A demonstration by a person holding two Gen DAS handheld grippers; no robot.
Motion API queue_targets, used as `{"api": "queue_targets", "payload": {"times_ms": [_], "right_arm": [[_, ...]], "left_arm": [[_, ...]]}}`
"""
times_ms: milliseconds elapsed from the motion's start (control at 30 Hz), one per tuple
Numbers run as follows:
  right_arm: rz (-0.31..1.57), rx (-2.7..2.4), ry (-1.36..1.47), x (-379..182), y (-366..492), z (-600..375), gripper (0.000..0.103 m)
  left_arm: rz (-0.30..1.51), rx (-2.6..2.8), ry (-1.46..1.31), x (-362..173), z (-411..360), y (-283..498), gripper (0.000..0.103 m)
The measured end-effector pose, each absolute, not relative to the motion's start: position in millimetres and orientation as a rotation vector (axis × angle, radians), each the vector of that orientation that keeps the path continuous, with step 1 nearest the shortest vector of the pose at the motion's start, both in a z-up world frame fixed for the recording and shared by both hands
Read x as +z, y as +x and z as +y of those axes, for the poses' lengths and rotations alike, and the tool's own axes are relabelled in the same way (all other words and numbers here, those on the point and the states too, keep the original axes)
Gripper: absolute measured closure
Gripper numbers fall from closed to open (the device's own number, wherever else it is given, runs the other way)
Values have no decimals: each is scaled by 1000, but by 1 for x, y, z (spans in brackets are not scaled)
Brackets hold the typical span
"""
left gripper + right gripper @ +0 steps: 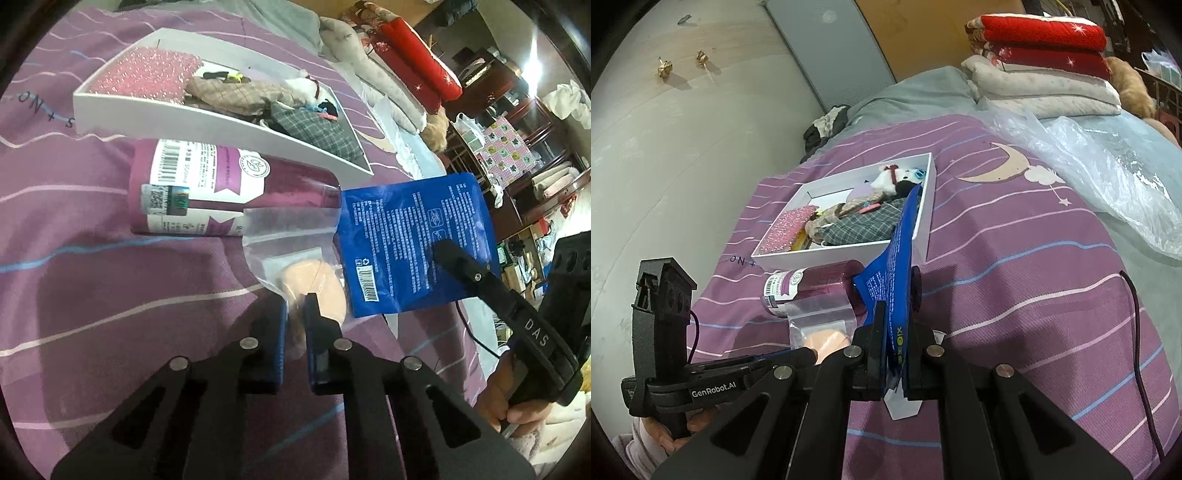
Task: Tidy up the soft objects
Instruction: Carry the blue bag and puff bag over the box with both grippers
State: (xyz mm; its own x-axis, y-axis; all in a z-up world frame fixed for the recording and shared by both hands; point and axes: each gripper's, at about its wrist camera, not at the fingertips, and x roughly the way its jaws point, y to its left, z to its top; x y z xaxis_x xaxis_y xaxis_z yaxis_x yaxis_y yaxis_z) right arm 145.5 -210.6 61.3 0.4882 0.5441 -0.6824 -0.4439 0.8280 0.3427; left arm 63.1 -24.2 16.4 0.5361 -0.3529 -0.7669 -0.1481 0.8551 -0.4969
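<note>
Two things are being held above the bed (1015, 295) at once, so either could be slipping. Biggest, the white box (925, 229) is already getting full, and the blue packet (413, 243) could be catching on its wall. That floppy packet is hanging from the right hand-held gripper (892, 343), whose fingers are pressing shut on its bottom edge, reaching forward toward the box. Smaller, the clear bag (291, 236) with its peach sponge (325, 288) is sitting pinched in the nearly closed left hand-held gripper (295, 314), pointing low over the bed beside the purple bottle (207, 184).
</note>
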Motion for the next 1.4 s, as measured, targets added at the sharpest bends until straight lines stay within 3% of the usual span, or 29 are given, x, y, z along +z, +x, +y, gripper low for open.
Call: {"api": "queue_targets", "payload": {"times_ms": [900,1400], "right_arm": [[842,782,221,118,155,-178,99],[889,773,176,109,169,-149,99]], "left_arm": [[866,-59,-515,73,22,61,96],[848,-21,-449,77,38,74,96]]}}
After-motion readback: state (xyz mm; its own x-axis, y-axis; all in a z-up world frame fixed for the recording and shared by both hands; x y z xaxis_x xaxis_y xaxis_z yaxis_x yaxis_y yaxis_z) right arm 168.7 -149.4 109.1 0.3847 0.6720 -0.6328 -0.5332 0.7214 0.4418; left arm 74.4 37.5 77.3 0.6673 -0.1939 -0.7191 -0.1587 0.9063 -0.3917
